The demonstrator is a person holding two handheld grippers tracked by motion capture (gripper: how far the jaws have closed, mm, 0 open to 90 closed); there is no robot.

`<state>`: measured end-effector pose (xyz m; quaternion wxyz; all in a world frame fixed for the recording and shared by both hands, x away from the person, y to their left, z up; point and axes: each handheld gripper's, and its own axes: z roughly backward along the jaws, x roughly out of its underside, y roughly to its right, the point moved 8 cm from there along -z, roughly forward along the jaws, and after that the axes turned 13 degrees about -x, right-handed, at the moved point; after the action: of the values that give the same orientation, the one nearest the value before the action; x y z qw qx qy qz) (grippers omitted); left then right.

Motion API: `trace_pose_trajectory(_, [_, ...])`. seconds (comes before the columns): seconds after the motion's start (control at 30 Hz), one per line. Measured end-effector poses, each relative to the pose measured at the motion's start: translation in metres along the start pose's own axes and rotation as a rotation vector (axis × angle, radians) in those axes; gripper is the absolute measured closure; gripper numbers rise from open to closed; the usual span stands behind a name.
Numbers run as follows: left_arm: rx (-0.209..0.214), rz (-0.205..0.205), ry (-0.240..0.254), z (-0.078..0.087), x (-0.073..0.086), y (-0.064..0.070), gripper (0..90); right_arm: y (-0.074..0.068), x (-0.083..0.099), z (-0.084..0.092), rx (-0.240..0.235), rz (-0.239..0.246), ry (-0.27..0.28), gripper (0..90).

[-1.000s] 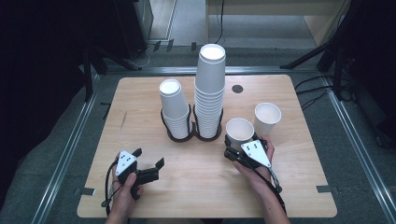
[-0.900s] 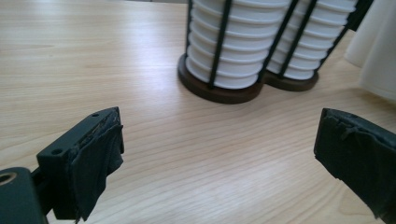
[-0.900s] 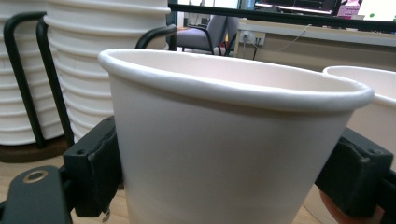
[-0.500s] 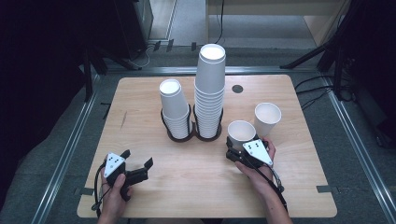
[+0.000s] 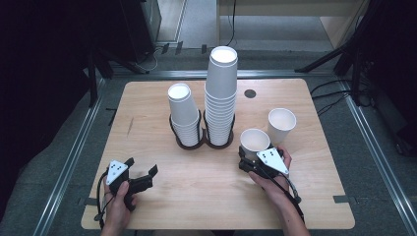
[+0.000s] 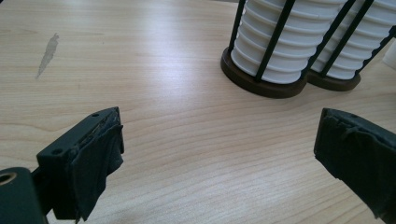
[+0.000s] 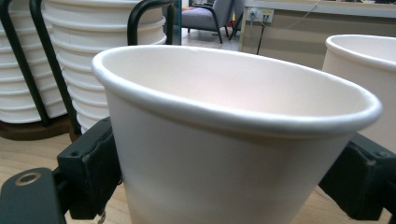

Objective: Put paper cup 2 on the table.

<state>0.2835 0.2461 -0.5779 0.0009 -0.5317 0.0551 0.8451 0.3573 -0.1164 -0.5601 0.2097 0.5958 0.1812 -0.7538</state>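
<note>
1. Jaws of the right gripper [image 5: 252, 158] stand on either side of a white paper cup [image 5: 255, 143], low on its wall; they have just been opening, and in the right gripper view [image 7: 224, 186] the left pad lies against the wall while the right pad sits at it, though whether they press cannot be told.
2. Jaws of the left gripper [image 5: 142, 172] stand wide apart with nothing between them; in the left gripper view [image 6: 219, 158] bare wood shows in the gap.
3. That cup stands upright, mouth up, on the table [image 5: 196, 196], just to the right of the black cup rack [image 5: 202, 141] and a little nearer the person.
4. A second paper cup [image 5: 282, 124] stands upright to the right of the rack, just beyond the first cup and apart from it.
5. The rack holds two stacks of white cups: the short stack [image 5: 183, 113] in its left ring, the tall stack [image 5: 221, 93] in its right ring.
6. The left gripper hangs well to the left of the rack and nearer the person, held in the left hand [image 5: 118, 206].
7. The right hand [image 5: 275, 179] grips the right gripper from the person's side, right of the rack.
8. A dark round hole [image 5: 250, 93] lies in the table beyond the rack, to its right.
</note>
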Motion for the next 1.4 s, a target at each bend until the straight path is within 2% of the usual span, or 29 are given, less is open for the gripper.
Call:
trace_pose_trajectory(0.1, [-0.001,0.001,-0.003,-0.001,0.001,0.0,1.8,-0.001,0.0,0.0,-0.014,-0.004,-0.002,8.9])
trace_pose_trajectory(0.3, [-0.002,0.003,-0.003,0.0,0.001,-0.001,1.8,-0.006,0.001,0.002,-0.057,-0.006,-0.016,0.0])
trace_pose_trajectory(0.53, [-0.003,0.004,-0.001,0.0,0.0,-0.003,1.8,-0.007,0.0,0.009,-0.075,-0.002,-0.032,0.0])
trace_pose_trajectory(1.07, [-0.008,0.007,-0.003,-0.001,0.0,-0.004,1.8,0.006,0.002,0.043,-0.054,0.036,-0.034,0.0])
trace_pose_trajectory(1.4, [-0.014,0.007,-0.006,-0.002,0.001,-0.005,1.8,0.022,0.01,0.061,-0.023,0.047,-0.048,0.0])
